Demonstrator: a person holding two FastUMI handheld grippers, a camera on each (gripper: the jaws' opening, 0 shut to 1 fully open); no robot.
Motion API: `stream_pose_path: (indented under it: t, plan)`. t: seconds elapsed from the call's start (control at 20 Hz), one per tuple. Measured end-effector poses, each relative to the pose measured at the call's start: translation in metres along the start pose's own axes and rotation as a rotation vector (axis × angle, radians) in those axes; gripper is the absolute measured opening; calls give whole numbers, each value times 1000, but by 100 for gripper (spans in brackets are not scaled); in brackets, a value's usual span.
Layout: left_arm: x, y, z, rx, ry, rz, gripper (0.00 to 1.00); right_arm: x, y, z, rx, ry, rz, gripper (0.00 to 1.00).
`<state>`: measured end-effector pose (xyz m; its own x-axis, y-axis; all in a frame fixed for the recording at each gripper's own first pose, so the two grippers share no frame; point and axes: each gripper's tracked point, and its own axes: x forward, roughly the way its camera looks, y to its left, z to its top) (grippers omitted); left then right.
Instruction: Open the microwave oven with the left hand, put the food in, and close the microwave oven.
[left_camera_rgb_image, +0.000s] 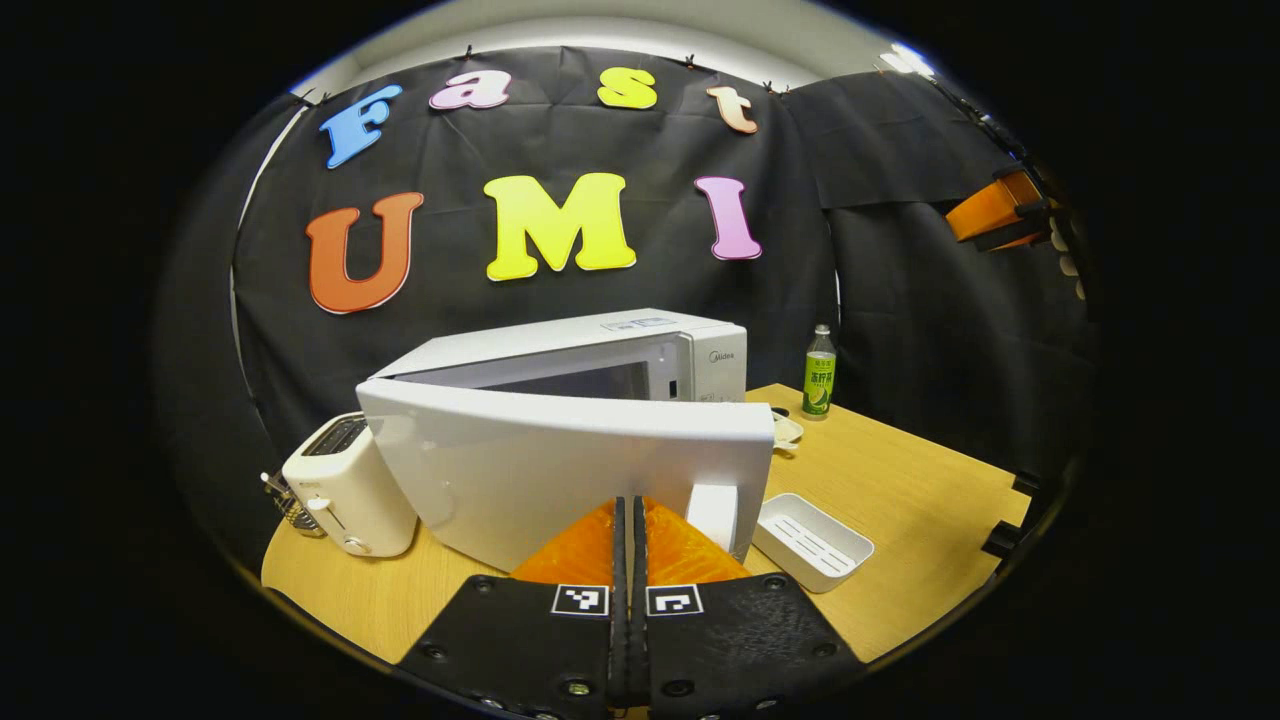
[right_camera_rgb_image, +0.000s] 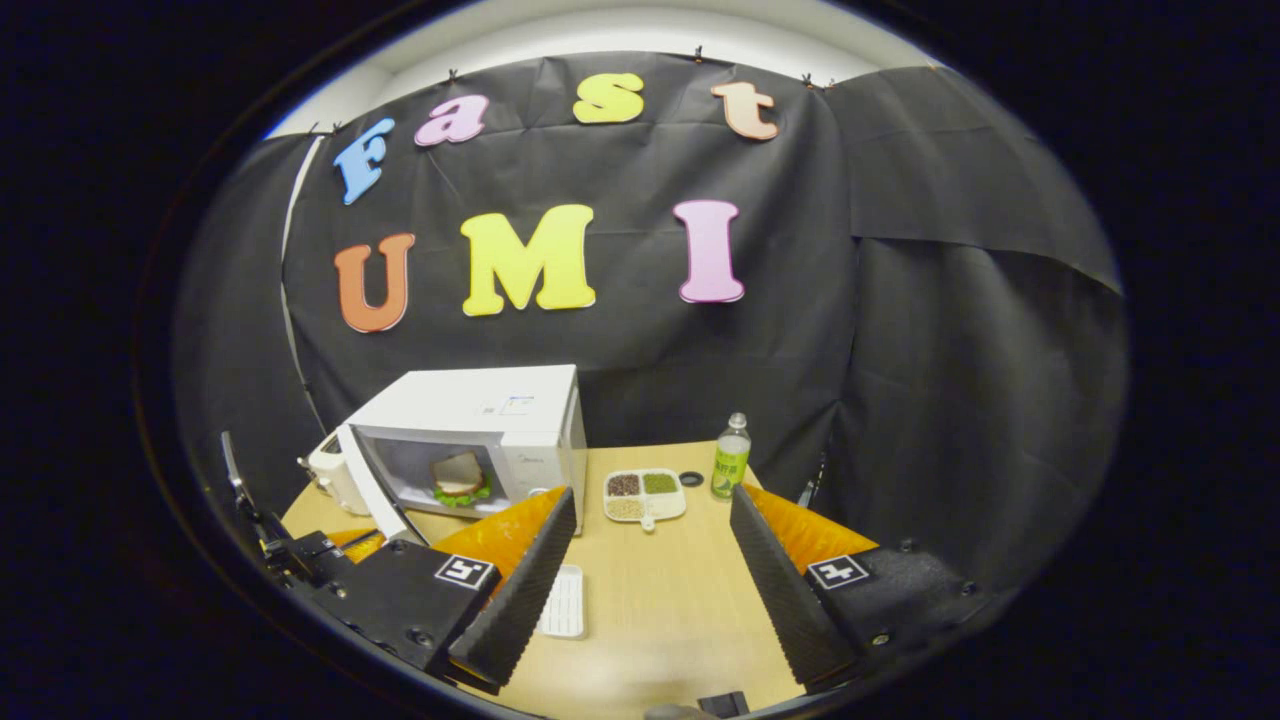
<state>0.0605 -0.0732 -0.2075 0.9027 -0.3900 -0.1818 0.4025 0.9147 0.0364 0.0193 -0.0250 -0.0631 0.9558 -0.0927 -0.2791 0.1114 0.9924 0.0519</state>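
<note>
on the wooden table (right_camera_rgb_image: 660, 600) the microwave (right_camera_rgb_image: 480, 425) stands with its door (left_camera_rgb_image: 560, 470) swung partly open, and in the right gripper view the sandwich (right_camera_rgb_image: 458, 478) already sits inside the cavity, so closing looks like the step left. just in front of the door's outer face, near its handle (left_camera_rgb_image: 714, 515), the left gripper (left_camera_rgb_image: 629, 540) has its fingers pressed together on nothing. the right gripper (right_camera_rgb_image: 645, 570) hangs back over the table with its fingers spread wide and empty. smaller things sit around: a toaster (left_camera_rgb_image: 345, 490) beside the microwave, a white tray (left_camera_rgb_image: 812, 540), a divided snack dish (right_camera_rgb_image: 644, 494), a green bottle (left_camera_rgb_image: 820, 373). my worry: a push off-centre or too hard could slide the whole microwave toward the toaster, or leave the door unlatched.
</note>
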Motion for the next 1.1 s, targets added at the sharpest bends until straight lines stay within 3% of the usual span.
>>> stream_pose_path:
  t: [0.1,0.15,0.2,0.25,0.3,0.4,0.45,0.5,0.55,0.65,0.7,1.1]
  plan:
    - [12,-4,3,7,-1,-2,0,4,-8,3,5,3,-9,92]
    - [20,-7,6,9,-3,-2,0,6,-11,3,6,5,-10,99]
    - [28,-9,7,10,-5,-2,0,8,-15,5,4,5,-13,99]
    - [33,-10,8,10,-7,-2,0,10,-19,5,2,8,-15,99]
    - [40,-12,10,10,-7,-1,0,13,-23,5,-1,11,-15,92]
    - [53,-16,15,11,-11,1,0,19,-30,7,-3,14,-17,92]
    - [59,-18,16,15,-13,3,0,21,-33,8,-4,15,-18,99]
    - [66,-19,18,19,-15,7,0,24,-36,8,-4,16,-20,99]
    - [71,-18,19,20,-17,10,0,27,-38,9,-5,19,-21,92]
    - [83,-19,22,12,-17,17,0,32,-43,8,4,24,-20,92]
    - [89,-19,23,9,-21,19,0,34,-44,8,7,27,-16,99]
    - [137,-16,35,-1,-32,45,0,55,-56,6,8,45,-6,99]
